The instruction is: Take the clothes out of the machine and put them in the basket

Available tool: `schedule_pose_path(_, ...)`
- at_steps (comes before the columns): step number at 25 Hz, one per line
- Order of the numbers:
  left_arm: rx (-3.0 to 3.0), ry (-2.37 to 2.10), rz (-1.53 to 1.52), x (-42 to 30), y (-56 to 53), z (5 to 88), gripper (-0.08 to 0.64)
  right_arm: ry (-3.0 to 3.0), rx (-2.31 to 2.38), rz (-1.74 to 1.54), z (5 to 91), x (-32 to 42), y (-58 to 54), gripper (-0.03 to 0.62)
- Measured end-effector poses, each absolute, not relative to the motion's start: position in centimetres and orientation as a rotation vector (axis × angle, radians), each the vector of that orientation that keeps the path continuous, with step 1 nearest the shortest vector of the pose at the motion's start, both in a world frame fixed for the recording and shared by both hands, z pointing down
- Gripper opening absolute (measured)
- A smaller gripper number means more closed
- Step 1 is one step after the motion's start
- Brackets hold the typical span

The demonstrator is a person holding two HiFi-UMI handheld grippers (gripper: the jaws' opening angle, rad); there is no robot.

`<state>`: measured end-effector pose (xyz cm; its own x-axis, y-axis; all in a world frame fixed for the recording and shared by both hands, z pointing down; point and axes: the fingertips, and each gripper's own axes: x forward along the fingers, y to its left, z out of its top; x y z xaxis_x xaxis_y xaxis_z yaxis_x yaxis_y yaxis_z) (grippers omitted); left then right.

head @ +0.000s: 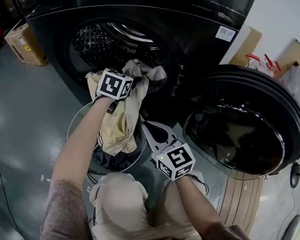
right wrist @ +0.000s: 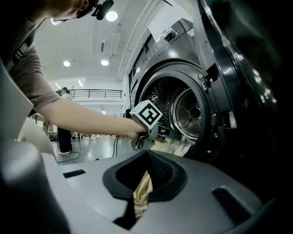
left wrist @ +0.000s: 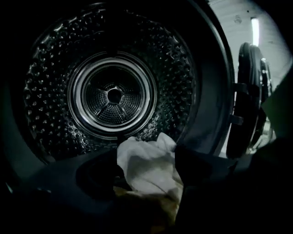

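Two cloths lie across the mouth of the machine, and either could fall. Head view: the yellow cloth hangs from the round opening at upper centre down into the basket at centre left, over dark clothes in it. Its upper part is not yet inside the basket. The left gripper points into the opening, the right gripper lies at the basket's right rim, and the open door fills the right of the frame. Left gripper view: the jaws stand apart and press on nothing. A white cloth lies between them at lower centre, in front of the drum. If they close on only a thin fold, the cloth will probably slip out on the way across or catch on the opening's edge. Right gripper view: the jaws are clenched on a strand of the yellow cloth at lower centre. Pulling the white cloth while it rests on the yellow one could drag the latter off the rim onto the floor. Letting go early would risk the same.
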<state>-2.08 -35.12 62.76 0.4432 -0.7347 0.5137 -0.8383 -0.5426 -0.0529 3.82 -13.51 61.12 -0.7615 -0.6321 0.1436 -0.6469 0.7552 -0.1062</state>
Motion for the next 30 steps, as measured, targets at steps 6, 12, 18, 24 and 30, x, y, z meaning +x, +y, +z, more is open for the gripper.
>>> schedule_pose_path(6, 2.398, -1.304, 0.825, -1.5, -38.0, 66.0, 0.383, -2.845, 1.048, 0.222, 61.1, 4.3, -13.6, -0.003)
schedule_pose_path(12, 2.415, -1.228, 0.793, -0.8, -38.0, 66.2, 0.270, -2.838, 1.080, 0.233, 61.1, 4.7, -14.3, -0.003)
schedule_pose_path(18, 2.457, -1.232, 0.706, -1.2, -35.4, 64.5, 0.072, -2.842, 1.060, 0.224, 61.4, 4.0, -14.4, -0.003)
schedule_pose_path(24, 2.534, -1.166, 0.628, -3.6, -27.5, 60.7, 0.059, -2.842, 1.054, 0.226, 61.8, 3.9, -14.7, -0.003)
schedule_pose_path(30, 2.482, -1.213, 0.553, -8.2, -18.0, 58.5, 0.055, -2.880, 1.024, 0.221, 61.4, 3.2, -14.8, -0.003)
